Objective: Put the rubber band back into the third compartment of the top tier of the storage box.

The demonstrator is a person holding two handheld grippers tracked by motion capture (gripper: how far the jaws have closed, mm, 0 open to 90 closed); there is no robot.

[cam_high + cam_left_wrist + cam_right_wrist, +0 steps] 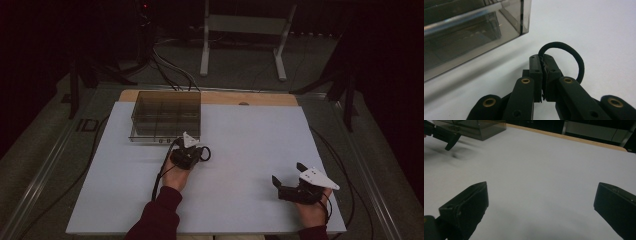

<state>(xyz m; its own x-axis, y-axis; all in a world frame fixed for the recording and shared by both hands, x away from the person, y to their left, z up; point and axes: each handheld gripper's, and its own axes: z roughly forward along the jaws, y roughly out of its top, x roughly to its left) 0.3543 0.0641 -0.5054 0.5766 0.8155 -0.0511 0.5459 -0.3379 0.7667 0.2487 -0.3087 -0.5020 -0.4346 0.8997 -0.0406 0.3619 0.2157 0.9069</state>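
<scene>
Black hair tie [571, 56]: a thin elastic loop, sitting pinched at one side between the jaws of the left gripper [543, 65]. The jaws are pressing together on the band, and the free part of the loop is arching out to one side of the tips, above the white table surface [599, 30]. In the high view the hair tie [204, 153] is showing as a small dark ring at the front end of the left gripper [192, 153], just in front of the near edge of the organizer box.

Organizer box [471, 32]: smoky, see-through plastic with inner dividers, standing just beside the left gripper's tips, with its corner close to the loop. In the high view the organizer box [166, 115] is sitting toward the far left part of the table [250, 135].

Right gripper [289, 181]: resting low at the near right of the table, well apart from the box and the hair tie. Its jaws are standing wide apart with bare white surface between them. The person's left hand [175, 176] is carrying the left gripper, with a dark red sleeve [159, 215] trailing toward the near edge.
</scene>
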